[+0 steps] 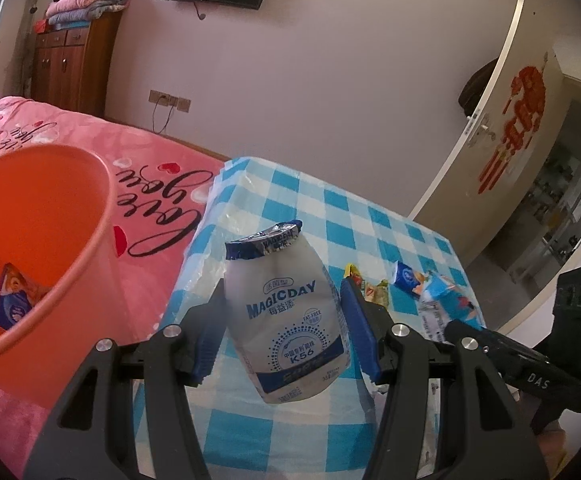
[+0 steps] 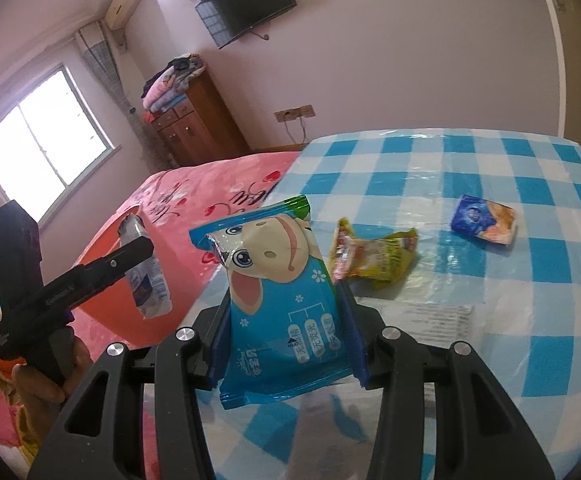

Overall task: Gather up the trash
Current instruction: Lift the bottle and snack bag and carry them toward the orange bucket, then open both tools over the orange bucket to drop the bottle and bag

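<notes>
My left wrist view looks down over the checked table (image 1: 302,200), close. My right shares table (image 2: 490,168) and bed (image 2: 194,188).

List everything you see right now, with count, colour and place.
bottle: 1, white and blue, in left jaws
wipes pack: 1, blue, in right jaws
bucket: 1, orange, beside the table on the bed, a wrapper inside
yellow wrapper: 1, on the table
blue wrapper: 1, on the table
table: 1, blue-white check cloth
bed: 1, pink cover
TV: 1, black, on wall
left gripper: black, blue pads
right gripper: black, blue pads
</notes>
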Demonstrator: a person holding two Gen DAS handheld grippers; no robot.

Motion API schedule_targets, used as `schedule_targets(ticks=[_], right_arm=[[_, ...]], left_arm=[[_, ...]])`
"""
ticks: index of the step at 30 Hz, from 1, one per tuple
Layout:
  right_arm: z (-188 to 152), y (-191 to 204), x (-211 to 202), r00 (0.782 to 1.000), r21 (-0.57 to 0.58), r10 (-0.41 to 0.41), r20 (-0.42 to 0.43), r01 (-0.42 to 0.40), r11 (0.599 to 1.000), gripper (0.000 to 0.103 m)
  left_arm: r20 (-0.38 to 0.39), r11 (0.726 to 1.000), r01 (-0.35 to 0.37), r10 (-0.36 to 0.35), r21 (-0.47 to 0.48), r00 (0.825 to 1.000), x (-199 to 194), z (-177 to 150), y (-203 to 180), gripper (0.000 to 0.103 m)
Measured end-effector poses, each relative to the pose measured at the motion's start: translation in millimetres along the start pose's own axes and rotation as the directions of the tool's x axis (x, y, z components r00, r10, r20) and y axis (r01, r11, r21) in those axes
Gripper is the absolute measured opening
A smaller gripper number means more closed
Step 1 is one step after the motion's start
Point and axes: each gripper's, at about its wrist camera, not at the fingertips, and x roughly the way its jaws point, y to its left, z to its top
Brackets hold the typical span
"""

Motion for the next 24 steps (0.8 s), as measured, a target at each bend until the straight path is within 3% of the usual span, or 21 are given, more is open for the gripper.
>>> schedule_targets(ticks=[8,14,24], right_arm=[[8.8,31.8,6.8,0.998,-0.009,0.063,-0.027,-0.063,0.998,0.048],[24.0,71.3,20.2,0.989,-0.042,0.138,-0.058,-0.141,0.989,0.048],[52.7,149.5,48.8,0.963,-0.148,0.245,-0.112,-0.26,0.954,0.048]], left_arm=[[0.06,1.0,0.007,-0.007,-0.007,0.998,-31.8,7.6,11.3,0.057],[0.134,0.999,-0.024,0.029,-0.038,0.991,-64.1,18.4,33.1,0.057],[0.222,0.975,-0.16,0.192,-0.152,0.956,-104.6,31.7,96.1,0.057]])
